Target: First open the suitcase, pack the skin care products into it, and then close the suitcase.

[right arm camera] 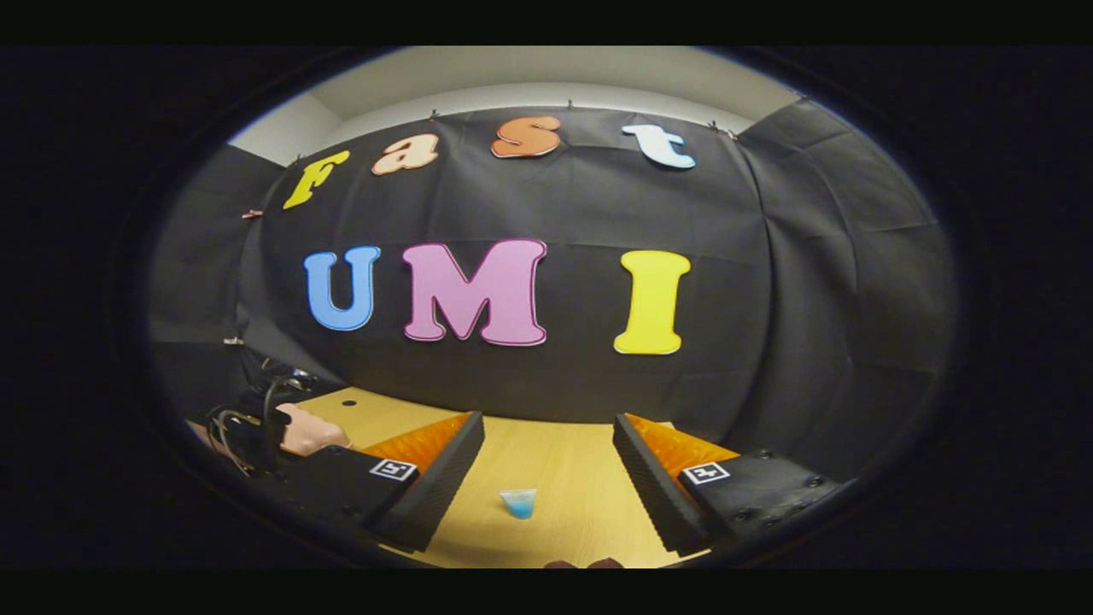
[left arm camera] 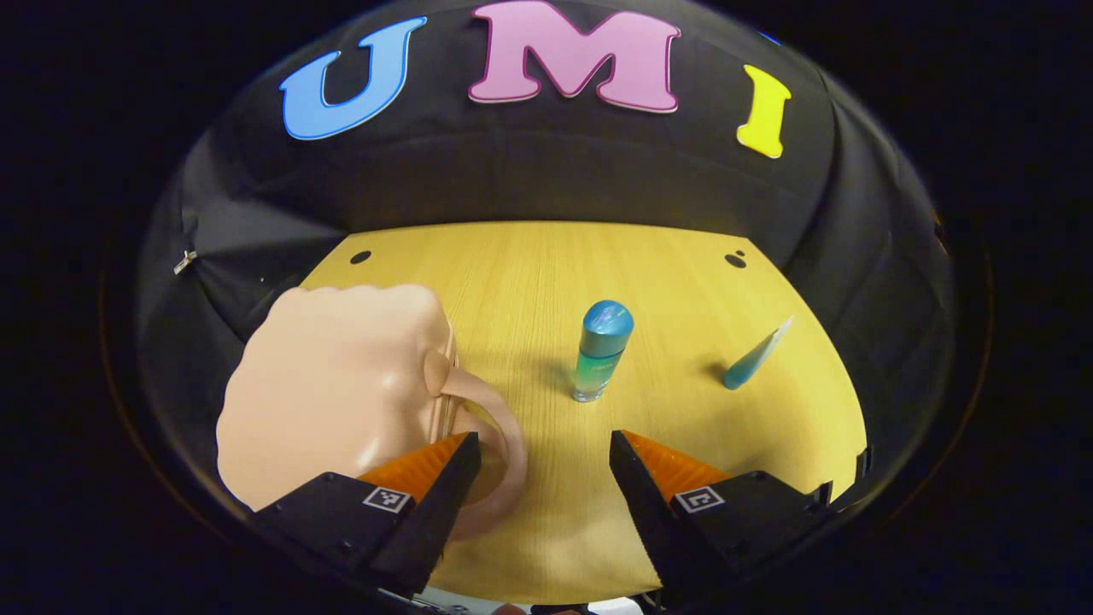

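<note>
Both tongs (left arm camera: 545, 448) (right arm camera: 548, 427) gape wide, gripping nothing, near suitcase (left arm camera: 333, 393).

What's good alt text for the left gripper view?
The open left gripper hovers over a wooden table, beside a closed pink suitcase with a loop handle. Farther off stand a teal bottle and a tilted teal tube.

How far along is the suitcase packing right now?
Barely begun. The pink suitcase looks closed, with the open left gripper near its handle. The bottle and tube remain on the table; the right gripper holds nothing.
</note>
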Demonstrator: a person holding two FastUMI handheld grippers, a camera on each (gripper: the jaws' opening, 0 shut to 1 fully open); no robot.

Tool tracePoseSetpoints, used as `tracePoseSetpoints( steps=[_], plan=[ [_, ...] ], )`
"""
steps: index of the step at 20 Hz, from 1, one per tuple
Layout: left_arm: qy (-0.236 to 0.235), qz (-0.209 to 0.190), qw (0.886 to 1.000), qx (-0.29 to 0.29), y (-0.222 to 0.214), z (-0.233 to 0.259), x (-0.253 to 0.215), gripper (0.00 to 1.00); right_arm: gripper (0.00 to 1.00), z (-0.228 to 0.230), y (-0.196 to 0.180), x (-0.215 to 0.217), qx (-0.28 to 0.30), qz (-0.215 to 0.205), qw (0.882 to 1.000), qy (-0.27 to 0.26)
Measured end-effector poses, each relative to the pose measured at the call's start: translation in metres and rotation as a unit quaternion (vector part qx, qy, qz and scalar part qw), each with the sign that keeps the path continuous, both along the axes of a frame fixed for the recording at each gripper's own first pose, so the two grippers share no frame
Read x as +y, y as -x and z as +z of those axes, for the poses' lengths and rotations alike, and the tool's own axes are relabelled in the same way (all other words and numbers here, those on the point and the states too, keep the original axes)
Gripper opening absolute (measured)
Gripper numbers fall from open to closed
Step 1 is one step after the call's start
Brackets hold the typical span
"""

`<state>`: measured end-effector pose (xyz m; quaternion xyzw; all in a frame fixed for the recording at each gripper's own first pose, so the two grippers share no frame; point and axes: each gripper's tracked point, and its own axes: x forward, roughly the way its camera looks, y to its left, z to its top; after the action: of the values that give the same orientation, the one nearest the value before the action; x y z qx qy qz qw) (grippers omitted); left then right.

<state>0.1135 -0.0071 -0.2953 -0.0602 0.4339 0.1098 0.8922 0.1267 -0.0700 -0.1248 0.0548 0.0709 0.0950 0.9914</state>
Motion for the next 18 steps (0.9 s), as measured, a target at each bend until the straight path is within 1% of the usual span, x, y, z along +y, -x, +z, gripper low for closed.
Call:
tracePoseSetpoints(
  steps=[2, 4, 5, 6, 7, 8, 9, 10, 11, 12, 13, 14, 15, 18],
  plan=[
    [0.019, 0.033, 0.999, 0.028, -0.001, -0.019, 0.006, 0.96, 0.96, -0.012, -0.006, -0.011, 0.015, 0.0, 1.0, 0.0],
    [0.035, 0.048, 0.998, 0.037, -0.004, -0.03, 0.008, 0.96, 0.96, -0.018, -0.011, -0.023, 0.019, -0.004, 1.0, -0.003],
    [0.04, 0.048, 0.997, 0.043, -0.004, -0.036, 0.008, 0.9, 0.96, -0.021, -0.013, -0.029, 0.023, -0.006, 1.0, -0.005],
    [0.045, 0.041, 0.997, 0.051, -0.003, -0.044, 0.007, 0.87, 0.99, -0.025, -0.014, -0.035, 0.029, -0.01, 0.999, -0.008],
    [0.032, 0.034, 0.997, 0.069, 0.0, -0.05, 0.011, 0.78, 0.96, -0.028, -0.015, -0.038, 0.034, -0.012, 0.999, -0.011],
    [0.023, 0.017, 0.996, 0.081, 0.006, -0.048, 0.014, 0.5, 0.96, -0.032, -0.015, -0.042, 0.041, -0.015, 0.999, -0.015],
    [0.024, -0.003, 0.997, 0.08, 0.002, -0.047, 0.014, 0.23, 0.96, -0.033, -0.015, -0.045, 0.044, -0.017, 0.999, -0.019],
    [0.02, -0.017, 0.997, 0.078, 0.001, -0.046, 0.012, 0.21, 0.96, -0.035, -0.016, -0.047, 0.047, -0.02, 0.998, -0.021],
    [0.015, -0.025, 0.997, 0.075, -0.001, -0.043, 0.011, 0.17, 0.96, -0.036, -0.015, -0.049, 0.05, -0.023, 0.998, -0.024],
    [0.01, -0.032, 0.997, 0.076, -0.003, -0.041, 0.01, 0.15, 0.96, -0.038, -0.014, -0.049, 0.052, -0.024, 0.998, -0.026],
    [0.006, -0.038, 0.996, 0.077, -0.005, -0.038, 0.009, 0.14, 0.96, -0.039, -0.014, -0.049, 0.055, -0.026, 0.998, -0.028],
    [0.003, -0.041, 0.996, 0.079, -0.005, -0.034, 0.008, 0.17, 0.96, -0.039, -0.014, -0.048, 0.057, -0.027, 0.998, -0.031],
    [0.002, -0.045, 0.996, 0.081, -0.007, -0.029, 0.007, 0.13, 0.97, -0.039, -0.013, -0.046, 0.058, -0.027, 0.997, -0.033],
    [0.002, -0.051, 0.996, 0.074, -0.009, -0.005, 0.009, 0.12, 0.97, -0.04, -0.01, -0.042, 0.056, -0.024, 0.998, -0.03]
  ],
)
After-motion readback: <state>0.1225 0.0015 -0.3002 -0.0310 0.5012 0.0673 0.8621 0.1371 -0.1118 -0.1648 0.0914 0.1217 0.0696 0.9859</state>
